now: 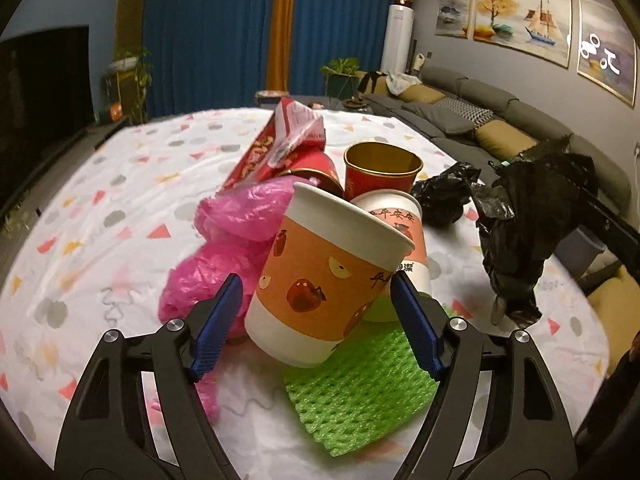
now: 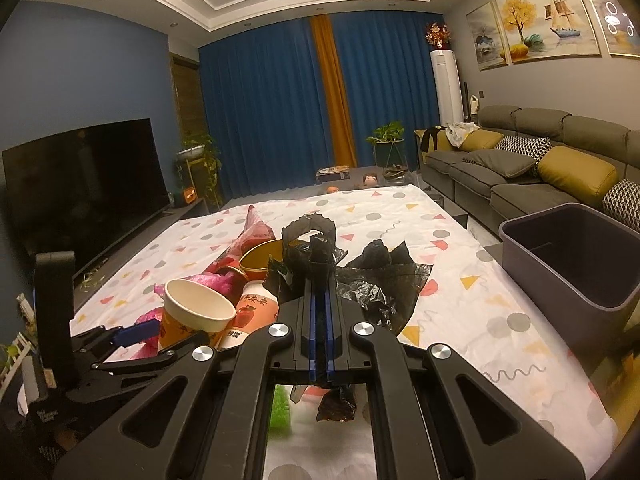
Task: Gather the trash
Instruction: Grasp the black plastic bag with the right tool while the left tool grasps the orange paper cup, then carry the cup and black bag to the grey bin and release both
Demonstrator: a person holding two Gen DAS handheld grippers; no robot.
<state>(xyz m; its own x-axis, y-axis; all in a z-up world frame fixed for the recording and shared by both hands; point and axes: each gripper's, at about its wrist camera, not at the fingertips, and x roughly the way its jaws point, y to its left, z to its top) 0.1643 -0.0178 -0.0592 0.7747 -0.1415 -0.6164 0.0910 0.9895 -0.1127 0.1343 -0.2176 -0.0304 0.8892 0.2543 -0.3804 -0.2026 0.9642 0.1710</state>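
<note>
the left tool [image 1: 316, 308] brackets a tilted paper cup [image 1: 320, 280], pads spread just beside its sides, amid pink plastic [image 1: 224, 248] and green foam netting [image 1: 360, 396] on the patterned surface [image 1: 120, 200]. the right tool [image 2: 320, 296] is pressed together, pinching a black trash bag [image 2: 376, 284].

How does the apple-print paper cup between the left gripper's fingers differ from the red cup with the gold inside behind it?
The apple-print cup is orange and white with a white interior; the red cup is red, lined in gold. The apple-print cup leans tilted against the pile, while the red cup stands upright on the tablecloth. The apple-print cup sits between the left gripper's fingers; the red cup sits farther back, untouched. Both look empty.
</note>
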